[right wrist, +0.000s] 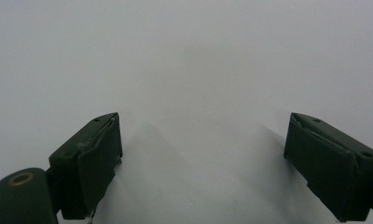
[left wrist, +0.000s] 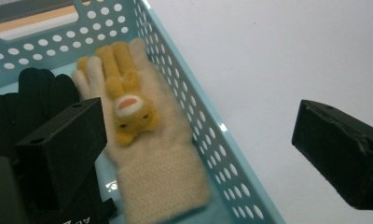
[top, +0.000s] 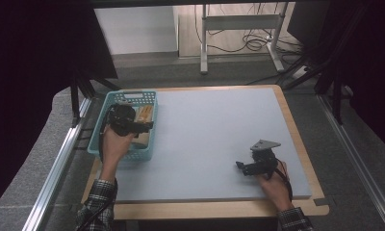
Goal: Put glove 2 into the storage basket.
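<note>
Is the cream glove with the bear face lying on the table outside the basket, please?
No, the cream glove lies inside the blue basket.

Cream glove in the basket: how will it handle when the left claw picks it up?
The cream glove looks fuzzy and knitted, so it will probably droop from the pinch point. It is likely light. The plush animal on it may add bulk. It lies against the basket wall, so snagging seems possible.
</note>
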Demonstrator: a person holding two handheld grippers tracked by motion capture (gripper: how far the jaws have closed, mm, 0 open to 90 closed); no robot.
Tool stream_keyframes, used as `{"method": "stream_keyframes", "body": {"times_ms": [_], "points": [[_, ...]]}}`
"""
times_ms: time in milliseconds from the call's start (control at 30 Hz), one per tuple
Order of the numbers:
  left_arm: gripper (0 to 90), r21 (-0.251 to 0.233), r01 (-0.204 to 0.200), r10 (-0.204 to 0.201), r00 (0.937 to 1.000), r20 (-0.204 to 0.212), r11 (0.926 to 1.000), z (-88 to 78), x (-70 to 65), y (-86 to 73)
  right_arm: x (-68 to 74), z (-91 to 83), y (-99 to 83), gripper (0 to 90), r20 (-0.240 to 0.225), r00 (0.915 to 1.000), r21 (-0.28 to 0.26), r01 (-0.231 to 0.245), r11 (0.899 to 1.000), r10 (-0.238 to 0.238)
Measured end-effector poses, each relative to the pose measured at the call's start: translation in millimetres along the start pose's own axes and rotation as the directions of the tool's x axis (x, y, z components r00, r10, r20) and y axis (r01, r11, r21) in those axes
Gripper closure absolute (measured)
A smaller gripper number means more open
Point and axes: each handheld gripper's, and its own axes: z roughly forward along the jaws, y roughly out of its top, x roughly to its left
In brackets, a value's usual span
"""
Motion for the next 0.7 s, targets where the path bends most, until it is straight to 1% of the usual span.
{"method": "stream_keyframes", "body": {"times_ms": [100,467,700], "points": [[3.4,-0.008,0.0,0.0,1.0,0.002,1.0,-3.4,-1.3,-2.1,0.0,0.0,0.0,10.7,0.0,1.0,0.0,0.0,1.0,0.0],[3.6,-0.023,-0.022,0.022,0.9997,0.011,0.9995,-13.6,-4.9,-9.0,0.1,0.0,0.0,10.7,0.001,1.0,0.0,0.0,1.0,0.0],[3.6,-0.035,-0.039,0.04,0.9989,0.026,0.9986,-19.6,-10.9,-11.0,0.1,0.0,0.0,10.7,0.001,1.0,0.0,0.001,1.0,-0.001]]}}
